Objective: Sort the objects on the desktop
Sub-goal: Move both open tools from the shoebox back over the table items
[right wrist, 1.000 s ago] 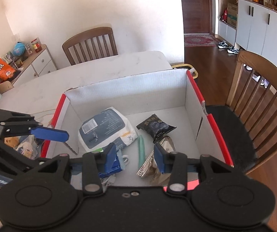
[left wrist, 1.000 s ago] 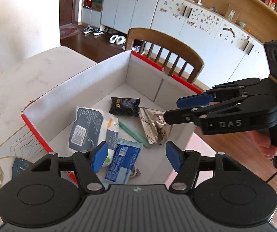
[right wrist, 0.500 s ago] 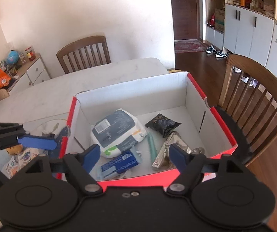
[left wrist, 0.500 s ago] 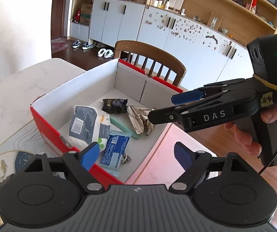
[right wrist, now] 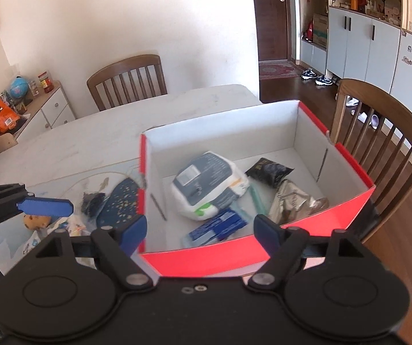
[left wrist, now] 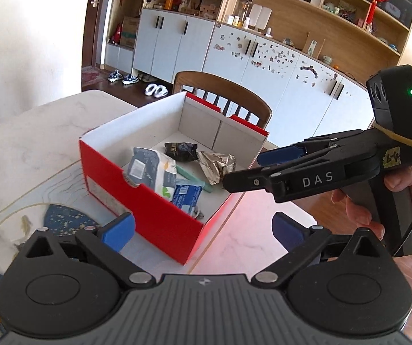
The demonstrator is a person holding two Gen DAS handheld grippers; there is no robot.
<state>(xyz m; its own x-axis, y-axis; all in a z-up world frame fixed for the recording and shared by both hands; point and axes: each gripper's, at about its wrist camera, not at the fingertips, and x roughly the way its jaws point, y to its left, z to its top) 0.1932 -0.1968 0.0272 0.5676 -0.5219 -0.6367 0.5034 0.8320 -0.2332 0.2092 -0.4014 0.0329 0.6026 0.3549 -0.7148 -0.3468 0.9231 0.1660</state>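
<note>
left tool (left wrist: 203, 228), nearest in the left wrist view: blue pads spread wide, nothing between them, held above the near red wall of the box (left wrist: 137, 195). right tool (right wrist: 199, 227), nearest in the right wrist view: pads likewise parted and empty, poised over the box's near red rim. same right tool seen side-on in the left wrist view, marked "das", gripped by a hand (left wrist: 378, 201), tips over the box's right edge.

just beyond, on the tabletop (right wrist: 91, 143): open cardboard box, red outside, white inside, holding the sorted items. inside, toward the near wall: blue packet (right wrist: 217, 227), lying flat. behind it, toward the left: white and grey-blue tissue pack (right wrist: 209, 187), largest item, partly overlapping the blue packet. beside the pack, to the right: slim green stick (right wrist: 256, 198), lying lengthwise. further right, against the right wall: crumpled silver foil wrapper (right wrist: 295, 201). behind the wrapper, toward the far wall: small black snack pouch (right wrist: 269, 169).

left of the box, outside it, on the tabletop: dark blue speckled fan-shaped patch (right wrist: 119, 201), too unclear to tell whether object or printed mat; small orange toy (right wrist: 36, 221) and loose wrappers near it, partly hidden by the left tool.

beyond the tabletop: wooden chair (right wrist: 128, 80) at the far side, second wooden chair (right wrist: 384, 132) just beside the box's right wall; white cabinets (left wrist: 234, 57) along the far wall.
</note>
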